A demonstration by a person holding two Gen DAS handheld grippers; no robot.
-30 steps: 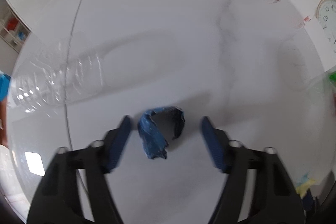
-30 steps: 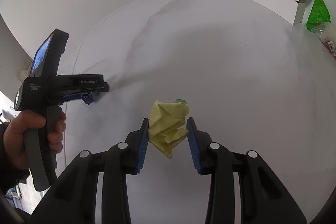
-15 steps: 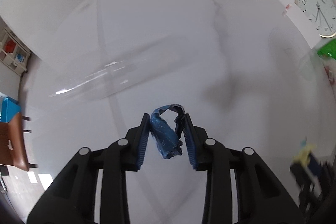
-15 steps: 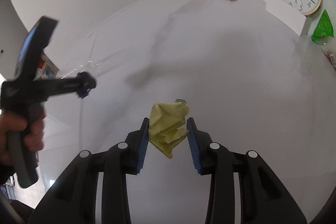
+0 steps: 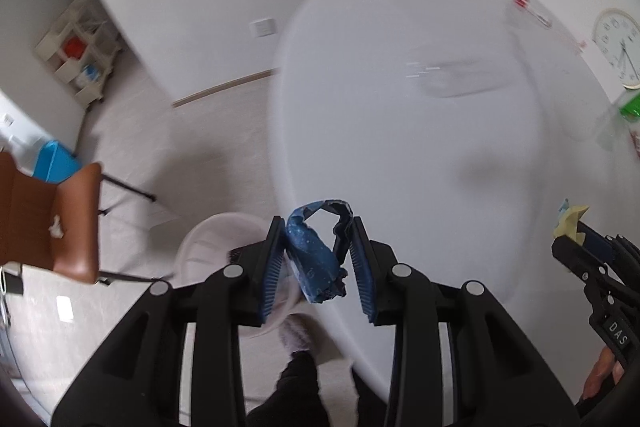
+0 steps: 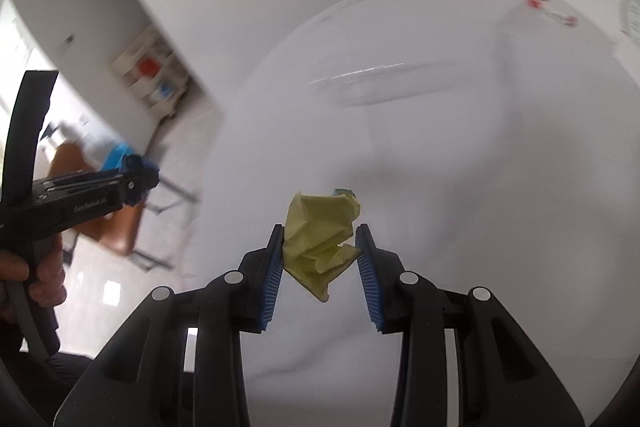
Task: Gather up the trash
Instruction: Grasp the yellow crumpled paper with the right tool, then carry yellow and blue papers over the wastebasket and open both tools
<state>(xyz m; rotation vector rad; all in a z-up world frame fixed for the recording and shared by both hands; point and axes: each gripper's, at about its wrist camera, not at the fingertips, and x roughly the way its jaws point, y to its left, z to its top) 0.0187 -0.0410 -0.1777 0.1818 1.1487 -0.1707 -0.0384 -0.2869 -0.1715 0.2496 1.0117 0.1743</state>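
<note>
Two scraps secured: your left gripper (image 5: 318, 261) has just closed on the blue wrapper (image 5: 314, 259), right gripper (image 6: 320, 259) clamps yellow paper (image 6: 320, 239), both swung toward the floor bin (image 5: 208, 243).

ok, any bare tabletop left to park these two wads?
Yes: the white table is bare between its near left edge and the clear bottle. Crowded only along the far right, by the clock and green wrapper.
</note>
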